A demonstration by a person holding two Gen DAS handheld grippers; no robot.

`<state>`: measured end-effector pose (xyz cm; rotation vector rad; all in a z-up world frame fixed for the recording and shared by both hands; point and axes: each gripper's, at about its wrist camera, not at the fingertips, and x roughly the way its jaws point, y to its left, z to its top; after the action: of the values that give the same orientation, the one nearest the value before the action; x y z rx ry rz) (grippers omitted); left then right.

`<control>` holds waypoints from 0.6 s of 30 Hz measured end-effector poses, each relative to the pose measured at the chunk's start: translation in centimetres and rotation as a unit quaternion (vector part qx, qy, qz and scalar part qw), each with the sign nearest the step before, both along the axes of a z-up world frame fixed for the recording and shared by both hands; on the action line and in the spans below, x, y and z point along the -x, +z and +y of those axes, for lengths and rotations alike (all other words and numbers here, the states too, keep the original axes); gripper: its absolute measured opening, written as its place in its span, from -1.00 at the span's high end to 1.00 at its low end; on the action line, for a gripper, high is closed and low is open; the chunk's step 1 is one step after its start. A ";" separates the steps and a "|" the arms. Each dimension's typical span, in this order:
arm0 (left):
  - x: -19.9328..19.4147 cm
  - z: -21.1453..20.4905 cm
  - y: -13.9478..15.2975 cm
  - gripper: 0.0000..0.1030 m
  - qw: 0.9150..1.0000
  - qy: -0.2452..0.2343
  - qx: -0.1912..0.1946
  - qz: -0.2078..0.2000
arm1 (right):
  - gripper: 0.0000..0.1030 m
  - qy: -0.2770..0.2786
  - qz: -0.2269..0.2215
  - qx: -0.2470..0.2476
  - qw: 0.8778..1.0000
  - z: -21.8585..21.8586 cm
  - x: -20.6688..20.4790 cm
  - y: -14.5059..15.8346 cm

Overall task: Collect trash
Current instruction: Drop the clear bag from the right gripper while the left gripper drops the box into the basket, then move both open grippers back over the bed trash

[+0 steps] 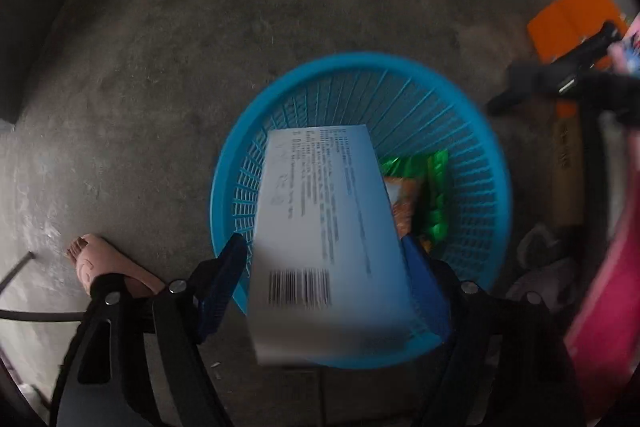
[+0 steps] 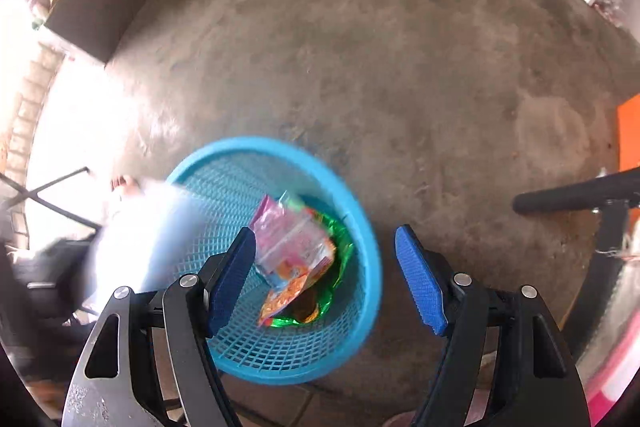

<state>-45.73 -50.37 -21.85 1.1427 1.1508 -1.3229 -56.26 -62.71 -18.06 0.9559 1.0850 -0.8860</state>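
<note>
- the white box [image 1: 320,235], barcode end toward the camera, hangs over the blue mesh basket [image 1: 480,163] with its far end tipped down past the rim, a fit pose for sliding in lengthwise.
- the left gripper [image 1: 324,267] has its blue pads on either side of the box; the left pad looks just off the box's edge while the right lies against it. the picture is blurred, so i cannot tell whether the box is clamped or already loose.
- inside the basket lie a green foil wrapper [image 2: 340,267] and an orange snack packet [image 2: 288,299], with a pink-and-clear packet [image 2: 284,239] on top, seemingly just dropped.
- the right gripper [image 2: 324,275] stands above the basket with its jaws apart and nothing between them, clear of the rim.
- the basket sits on the bare concrete floor [image 2: 400,67], close beside a bare foot [image 1: 96,259], likely kept near so both hands reach it.
</note>
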 end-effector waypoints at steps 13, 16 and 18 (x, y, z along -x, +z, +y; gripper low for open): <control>-5.7 3.1 14.3 -0.58 0.988 0.039 0.102 0.114 | -0.34 0.045 -0.110 0.069 0.990 1.2 -2.2 8.5; -10.1 7.2 23.2 -0.58 0.967 0.080 0.205 0.128 | -0.34 0.072 -0.140 0.090 0.983 2.2 -4.1 11.2; -13.5 11.0 28.9 -0.58 0.949 0.109 0.270 0.119 | -0.34 0.096 -0.156 0.095 0.978 2.6 -6.0 12.6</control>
<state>-32.23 -39.33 7.06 0.4550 0.9607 -1.5012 -50.27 -60.14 -5.48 0.7849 0.7933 -0.6420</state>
